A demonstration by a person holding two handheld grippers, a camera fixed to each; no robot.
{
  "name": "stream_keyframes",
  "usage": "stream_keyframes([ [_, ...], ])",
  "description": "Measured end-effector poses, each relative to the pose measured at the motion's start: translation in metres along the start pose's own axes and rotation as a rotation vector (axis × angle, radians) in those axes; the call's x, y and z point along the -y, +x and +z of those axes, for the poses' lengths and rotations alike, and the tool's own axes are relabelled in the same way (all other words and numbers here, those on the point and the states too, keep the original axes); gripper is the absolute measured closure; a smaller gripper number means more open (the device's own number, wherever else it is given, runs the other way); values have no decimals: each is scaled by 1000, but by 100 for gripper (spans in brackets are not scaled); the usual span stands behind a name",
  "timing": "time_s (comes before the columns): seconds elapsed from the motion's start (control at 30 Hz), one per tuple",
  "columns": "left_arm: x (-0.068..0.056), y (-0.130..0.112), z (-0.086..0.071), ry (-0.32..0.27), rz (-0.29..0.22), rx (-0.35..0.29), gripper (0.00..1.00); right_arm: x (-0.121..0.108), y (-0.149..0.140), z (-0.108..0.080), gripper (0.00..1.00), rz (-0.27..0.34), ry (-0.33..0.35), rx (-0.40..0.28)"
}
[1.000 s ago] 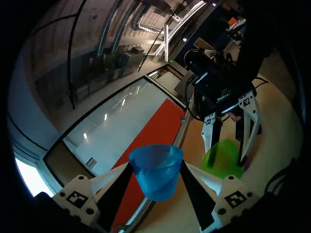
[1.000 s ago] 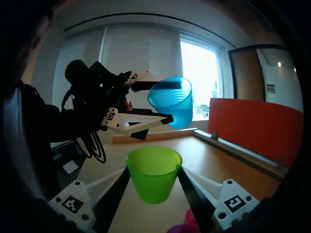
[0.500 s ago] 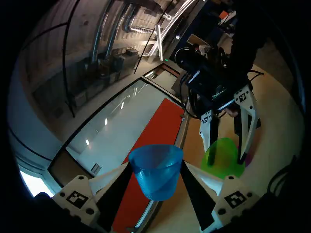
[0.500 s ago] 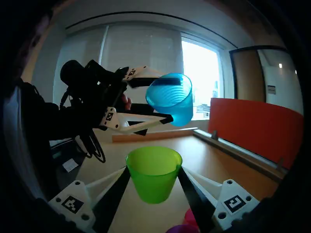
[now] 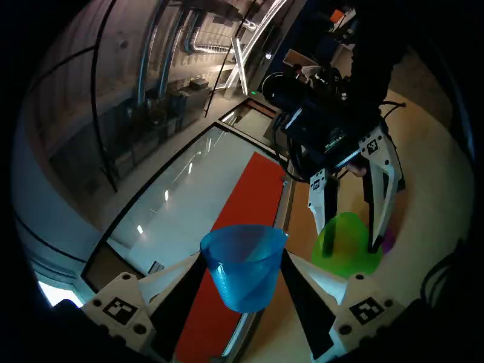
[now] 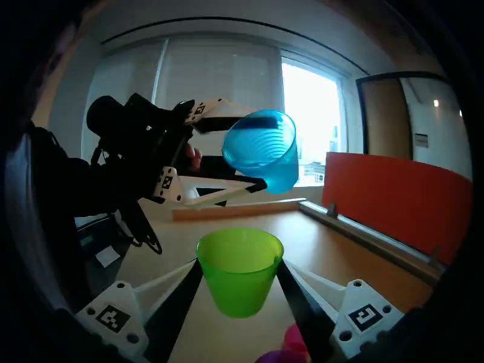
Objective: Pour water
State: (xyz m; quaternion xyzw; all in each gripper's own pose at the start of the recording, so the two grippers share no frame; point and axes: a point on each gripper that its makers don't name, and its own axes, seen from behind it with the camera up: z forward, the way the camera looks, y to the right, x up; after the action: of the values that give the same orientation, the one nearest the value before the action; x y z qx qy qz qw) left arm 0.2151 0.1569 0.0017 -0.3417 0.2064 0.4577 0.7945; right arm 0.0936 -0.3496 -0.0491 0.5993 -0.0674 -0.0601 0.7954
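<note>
My left gripper [image 5: 242,272] is shut on a translucent blue cup [image 5: 243,265], held tilted in the air. In the right gripper view the same blue cup [image 6: 261,149] hangs above and slightly behind the green cup, its mouth tipped toward the camera, with the left gripper [image 6: 242,150] around it. My right gripper [image 6: 241,277] is shut on a green cup [image 6: 239,270], upright over the wooden table [image 6: 339,260]. In the left gripper view the green cup [image 5: 346,244] sits between the right gripper's white fingers [image 5: 382,192]. I see no water in either cup.
A red panel [image 6: 399,202] runs along the table's far right edge by a metal rail. A window [image 6: 311,124] glows behind. A pink-purple object [image 6: 284,349] lies low in front of the right gripper. A person's dark sleeve [image 6: 72,193] is at left.
The blue cup has tipped further, its mouth turning more toward the green cup, and it has shifted slightly left. The green cup has stayed still.
</note>
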Motion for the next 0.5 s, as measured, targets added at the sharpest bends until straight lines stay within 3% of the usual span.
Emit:
stream_keyframes([
  [0.5, 0, 3, -1, -3, 41, 3, 15, 1, -2, 1, 12, -3, 1, 1],
])
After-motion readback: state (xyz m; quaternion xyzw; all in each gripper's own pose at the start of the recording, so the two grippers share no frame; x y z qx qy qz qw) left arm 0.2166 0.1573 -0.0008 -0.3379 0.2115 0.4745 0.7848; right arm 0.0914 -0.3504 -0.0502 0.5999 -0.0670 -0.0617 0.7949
